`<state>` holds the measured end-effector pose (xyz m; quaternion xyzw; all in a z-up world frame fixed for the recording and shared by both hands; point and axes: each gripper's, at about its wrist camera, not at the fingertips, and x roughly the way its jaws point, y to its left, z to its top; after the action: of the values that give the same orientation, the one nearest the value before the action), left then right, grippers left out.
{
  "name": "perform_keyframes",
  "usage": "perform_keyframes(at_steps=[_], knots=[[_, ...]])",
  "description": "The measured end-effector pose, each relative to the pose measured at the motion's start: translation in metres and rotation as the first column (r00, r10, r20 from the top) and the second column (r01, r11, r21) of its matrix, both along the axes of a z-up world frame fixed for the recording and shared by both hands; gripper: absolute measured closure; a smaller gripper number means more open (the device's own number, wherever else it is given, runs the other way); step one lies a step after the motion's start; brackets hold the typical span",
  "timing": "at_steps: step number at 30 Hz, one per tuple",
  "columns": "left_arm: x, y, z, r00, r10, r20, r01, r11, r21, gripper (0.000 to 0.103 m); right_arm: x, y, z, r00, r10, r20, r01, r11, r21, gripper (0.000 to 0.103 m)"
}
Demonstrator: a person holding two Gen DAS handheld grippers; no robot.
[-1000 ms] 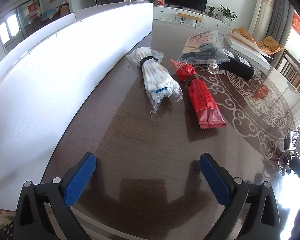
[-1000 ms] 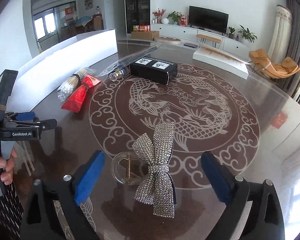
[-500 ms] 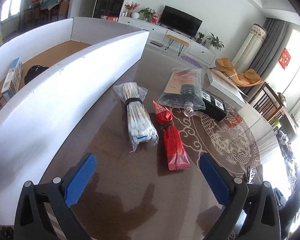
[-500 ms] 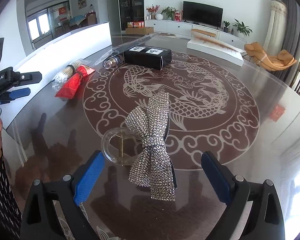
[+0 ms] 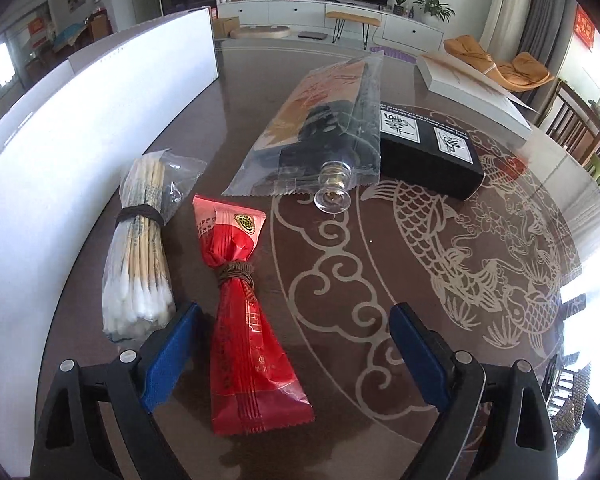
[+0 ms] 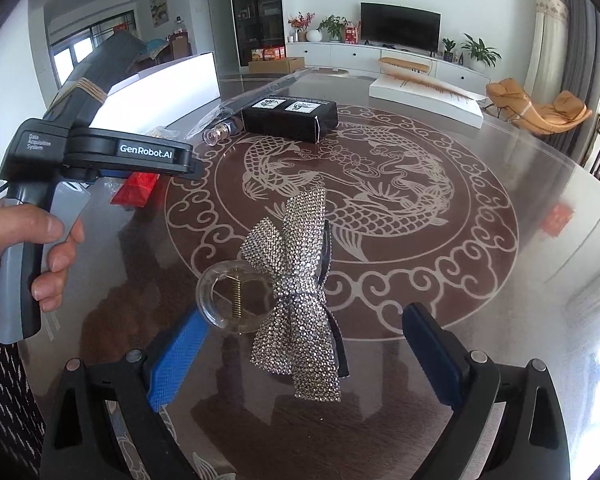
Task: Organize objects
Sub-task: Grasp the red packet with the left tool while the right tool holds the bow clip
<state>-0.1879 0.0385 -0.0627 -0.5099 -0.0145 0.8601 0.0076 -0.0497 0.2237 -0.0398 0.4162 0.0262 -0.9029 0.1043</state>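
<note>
A: Red sachet bundle (image 5: 246, 316), where does it lie from the left tongs (image 5: 294, 354)?

B: Between their blue pads, hard by the left one; its long axis runs away from them, up the surface (image 5: 340, 264). The jaws have just been closing a little but stand wide, touching nothing.

A: And the right tongs (image 6: 304, 348)?

B: Wide apart and empty over a rhinestone bow clip (image 6: 300, 292), well apart from the bundle.

A: Its look?

B: Glossy red wrappers, tied at the waist with brown cord, beside the bagged cotton swabs (image 5: 140, 256).
</note>
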Motion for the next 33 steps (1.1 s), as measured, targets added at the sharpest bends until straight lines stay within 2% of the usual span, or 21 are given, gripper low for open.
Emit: perform_keyframes(at_steps=[1, 2, 3, 4, 5, 6, 9, 13, 14, 15, 16, 17, 18, 20, 22, 23, 25, 26, 27, 29, 33], knots=[[0.000, 0.000, 0.000, 1.000, 0.000, -0.022, 0.000, 1.000, -0.012, 0.009, 0.000, 0.000, 0.000, 1.000, 0.000, 0.000, 0.000, 1.000, -0.002, 0.006], [-0.001, -0.001, 0.000, 1.000, -0.008, -0.029, 0.008, 1.000, -0.013, 0.019, -0.001, 0.000, 0.000, 1.000, 0.000, 0.001, 0.000, 1.000, -0.003, 0.006], [0.000, -0.001, 0.001, 0.999, -0.019, -0.047, 0.018, 0.999, -0.035, 0.040, -0.001, 0.000, 0.000, 1.000, 0.000, 0.003, 0.000, 1.000, -0.004, 0.006], [0.002, -0.001, 0.003, 0.997, -0.040, -0.071, 0.038, 0.998, -0.041, 0.054, -0.002, 0.000, -0.001, 1.000, 0.000, 0.007, 0.000, 1.000, -0.004, 0.006], [0.004, -0.002, 0.004, 0.995, -0.057, -0.080, 0.053, 0.998, -0.044, 0.080, -0.002, 0.000, -0.001, 1.000, 0.000, 0.011, 0.000, 1.000, -0.003, 0.006], [0.007, -0.003, 0.005, 0.994, -0.071, -0.082, 0.068, 0.997, -0.039, 0.083, -0.003, -0.001, -0.002, 1.000, 0.000, 0.014, 0.000, 1.000, -0.002, 0.006], [0.030, -0.009, 0.007, 0.991, -0.103, -0.082, 0.103, 0.995, 0.004, 0.083, -0.003, -0.001, -0.002, 1.000, -0.001, 0.018, 0.001, 1.000, 0.003, 0.006], [0.071, -0.018, 0.009, 0.979, -0.199, -0.036, 0.202, 0.969, 0.141, 0.080, -0.005, -0.001, -0.004, 1.000, 0.004, 0.027, -0.004, 1.000, 0.002, 0.006], [0.078, -0.022, 0.009, 0.977, -0.211, -0.036, 0.214, 0.961, 0.178, 0.073, -0.006, -0.002, -0.005, 0.999, 0.009, 0.035, -0.009, 1.000, 0.004, 0.006], [0.082, -0.026, 0.009, 0.975, -0.217, -0.042, 0.221, 0.952, 0.211, 0.061, -0.007, -0.003, -0.006, 0.999, 0.015, 0.045, -0.016, 1.000, 0.007, 0.006], [0.085, -0.029, 0.010, 0.975, -0.218, -0.051, 0.224, 0.946, 0.235, 0.054, -0.008, -0.005, -0.008, 0.998, 0.021, 0.054, -0.021, 1.000, 0.012, 0.006], [0.085, -0.031, 0.010, 0.975, -0.212, -0.058, 0.220, 0.945, 0.240, 0.044, -0.009, -0.006, -0.009, 0.998, 0.024, 0.060, -0.025, 1.000, 0.019, 0.006], [0.084, -0.030, 0.010, 0.977, -0.202, -0.060, 0.211, 0.951, 0.225, 0.040, -0.009, -0.007, -0.009, 0.998, 0.024, 0.062, -0.025, 0.999, 0.025, 0.006], [0.083, -0.025, 0.009, 0.978, -0.203, -0.056, 0.210, 0.959, 0.192, 0.040, -0.008, -0.006, -0.009, 0.998, 0.030, 0.060, -0.031, 0.999, 0.013, 0.006], [0.087, -0.017, 0.008, 0.973, -0.226, -0.055, 0.231, 0.965, 0.126, 0.040, -0.008, -0.002, -0.006, 0.997, 0.054, 0.056, -0.052, 0.998, -0.034, 0.006], [0.089, -0.011, 0.007, 0.970, -0.237, -0.056, 0.242, 0.967, 0.085, 0.042, -0.009, -0.001, -0.004, 0.997, 0.052, 0.052, -0.050, 0.998, -0.039, 0.006], [0.094, -0.004, 0.004, 0.967, -0.245, -0.070, 0.246, 0.969, -0.006, 0.056, -0.013, 0.000, 0.002, 0.998, 0.054, 0.035, -0.053, 0.998, -0.039, 0.006], [0.098, -0.003, 0.004, 0.963, -0.254, -0.084, 0.252, 0.967, -0.037, 0.069, -0.015, 0.000, 0.005, 0.997, 0.065, 0.028, -0.064, 0.997, -0.047, 0.006], [0.100, -0.003, 0.004, 0.958, -0.270, -0.095, 0.269, 0.963, -0.023, 0.081, -0.018, -0.002, 0.007, 0.996, 0.085, 0.029, -0.084, 0.995, -0.060, 0.012], [0.102, -0.008, 0.005, 0.959, -0.266, -0.098, 0.266, 0.964, -0.007, 0.084, -0.025, -0.007, 0.006, 0.990, 0.128, 0.057, -0.124, 0.989, -0.076, 0.043], [0.108, -0.034, 0.013, 0.972, -0.206, -0.113, 0.222, 0.963, 0.155, 0.086, -0.023, -0.014, 0.018, 0.990, 0.120, 0.068, -0.115, 0.990, -0.079, 0.048]])
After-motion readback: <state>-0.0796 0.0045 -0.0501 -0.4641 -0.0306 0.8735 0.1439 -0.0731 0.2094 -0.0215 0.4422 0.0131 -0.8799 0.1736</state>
